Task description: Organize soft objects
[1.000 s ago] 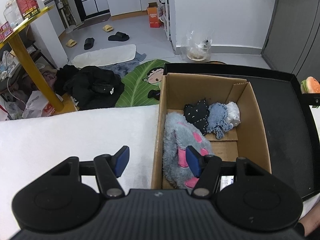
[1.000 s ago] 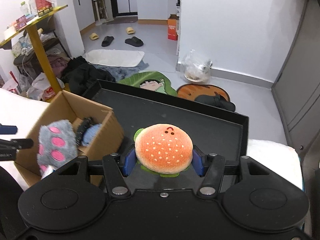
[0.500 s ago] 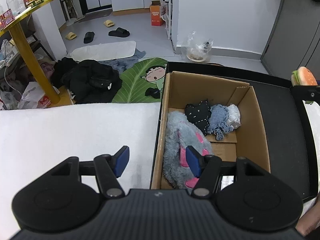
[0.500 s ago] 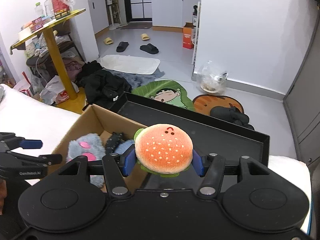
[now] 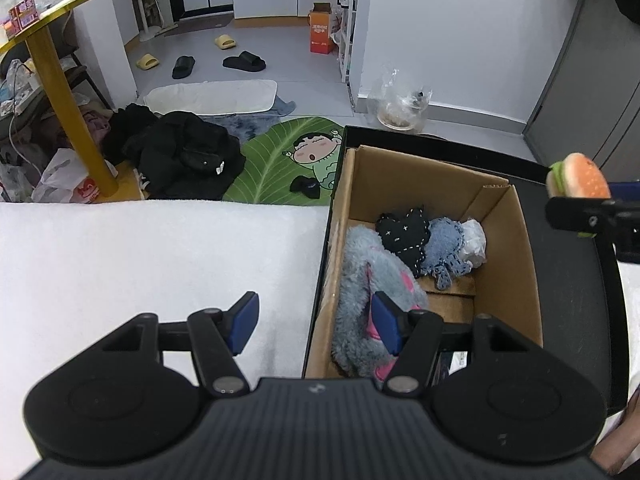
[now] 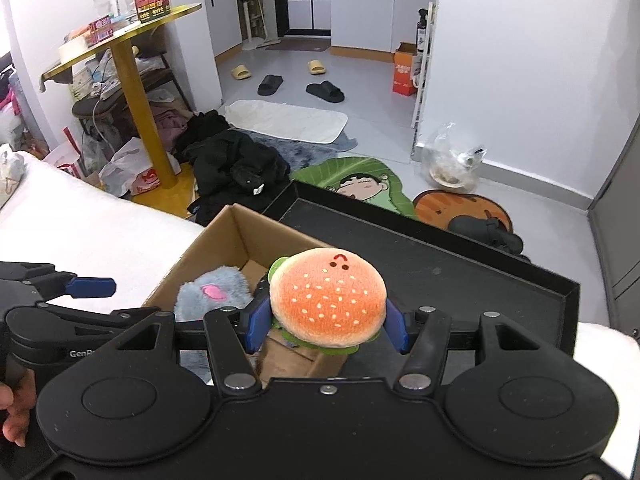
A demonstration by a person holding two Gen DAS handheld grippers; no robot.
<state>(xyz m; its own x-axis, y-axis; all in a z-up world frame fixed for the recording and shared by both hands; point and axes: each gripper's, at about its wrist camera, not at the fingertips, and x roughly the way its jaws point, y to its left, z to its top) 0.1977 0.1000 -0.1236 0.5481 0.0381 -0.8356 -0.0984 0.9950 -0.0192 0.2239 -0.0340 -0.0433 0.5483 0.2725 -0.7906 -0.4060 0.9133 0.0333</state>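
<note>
My right gripper (image 6: 326, 326) is shut on a plush burger (image 6: 327, 299) and holds it above the near right corner of the cardboard box (image 6: 224, 236). The burger also shows at the right edge of the left wrist view (image 5: 580, 178). The box (image 5: 508, 248) stands in a black tray (image 5: 576, 288) and holds a grey and pink furry plush (image 5: 368, 280), a black soft toy (image 5: 404, 232), a blue soft toy (image 5: 444, 248) and a white one (image 5: 474, 238). My left gripper (image 5: 316, 320) is open and empty, astride the box's left wall.
A white towel (image 5: 140, 264) covers the table left of the tray. Beyond the table edge lie a green leaf mat (image 5: 280, 160), black clothes (image 5: 180, 156), slippers and a yellow table leg (image 5: 76, 120).
My right gripper has carried the burger left, from over the tray to above the box. My left gripper has stayed open and has hardly moved.
</note>
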